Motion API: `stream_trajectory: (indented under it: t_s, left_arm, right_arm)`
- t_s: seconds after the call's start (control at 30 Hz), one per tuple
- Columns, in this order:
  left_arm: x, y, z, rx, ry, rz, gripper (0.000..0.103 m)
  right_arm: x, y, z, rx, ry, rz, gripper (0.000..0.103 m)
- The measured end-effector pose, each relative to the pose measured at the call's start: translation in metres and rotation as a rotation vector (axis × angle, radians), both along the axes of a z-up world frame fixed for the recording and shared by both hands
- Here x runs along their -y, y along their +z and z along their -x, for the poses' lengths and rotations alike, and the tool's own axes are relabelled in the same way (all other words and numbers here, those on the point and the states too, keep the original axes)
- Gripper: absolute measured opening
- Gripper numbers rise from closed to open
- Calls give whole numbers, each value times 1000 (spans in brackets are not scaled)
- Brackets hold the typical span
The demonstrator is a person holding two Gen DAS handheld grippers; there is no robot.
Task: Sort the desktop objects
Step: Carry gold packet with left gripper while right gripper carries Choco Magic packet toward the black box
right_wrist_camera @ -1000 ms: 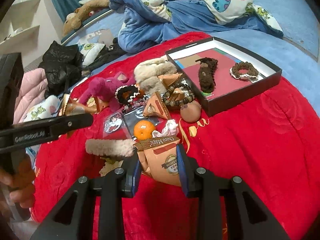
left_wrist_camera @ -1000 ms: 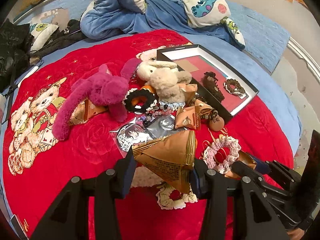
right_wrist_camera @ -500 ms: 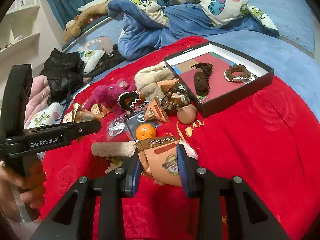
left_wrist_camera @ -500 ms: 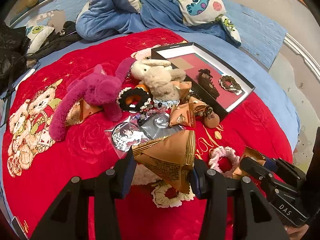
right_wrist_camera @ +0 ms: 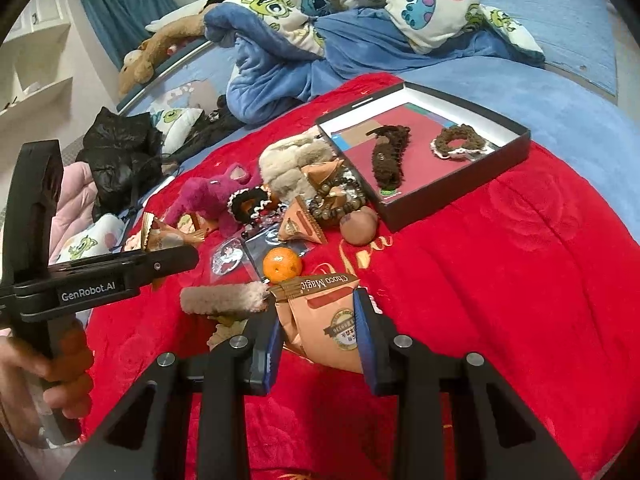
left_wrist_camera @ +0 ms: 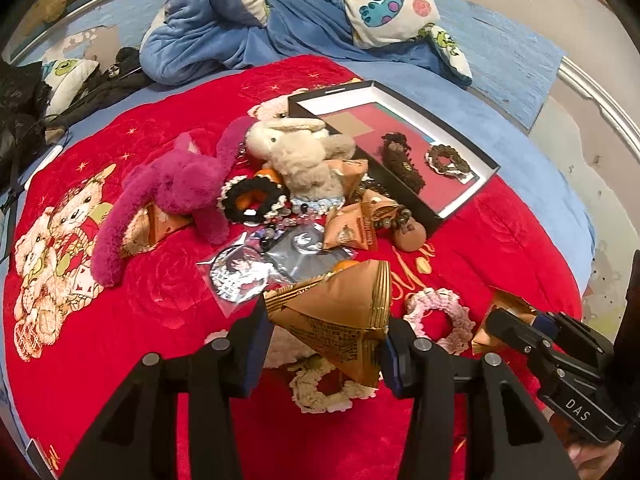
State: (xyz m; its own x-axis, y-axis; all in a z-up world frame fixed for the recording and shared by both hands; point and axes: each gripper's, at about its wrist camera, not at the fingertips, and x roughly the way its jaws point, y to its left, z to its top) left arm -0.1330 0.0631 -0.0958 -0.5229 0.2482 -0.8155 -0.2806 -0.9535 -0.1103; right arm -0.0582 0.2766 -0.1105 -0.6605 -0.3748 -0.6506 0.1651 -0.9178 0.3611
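Gold snack packet [left_wrist_camera: 340, 316] clamped in left fingers [left_wrist_camera: 256, 336]; right fingers [right_wrist_camera: 362, 328] grip tan packet [right_wrist_camera: 324, 324].

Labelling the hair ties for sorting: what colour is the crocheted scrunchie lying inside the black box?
The crocheted scrunchie is dark brown with a whitish edge, clearest in the right wrist view.

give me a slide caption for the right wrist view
Right gripper holds a Choco Magic snack packet above a red blanket strewn with toys, with an open box beyond.

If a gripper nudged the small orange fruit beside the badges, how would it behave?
The orange fruit looks round and smooth, so it would probably roll. The soft red blanket may slow it. It seems firm enough to grip, though rounded sides might slip.
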Motion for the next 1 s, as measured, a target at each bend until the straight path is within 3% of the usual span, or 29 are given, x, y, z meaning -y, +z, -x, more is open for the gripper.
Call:
stream_trajectory:
  t_s: [0.27,0.7,1.0]
  left_arm:
    - [-29,1,-4,8,-57,5,48]
    - [-100,-3,-13,40,-171,10,48]
    - [-135,-14,-9,64,-177,36,48]
  right_arm:
    - [-20,0,-6,5,-41,1,32]
    - [-90,3,-32,24,-142,-18,32]
    - [-116,3,-22,22,-116,-20,32]
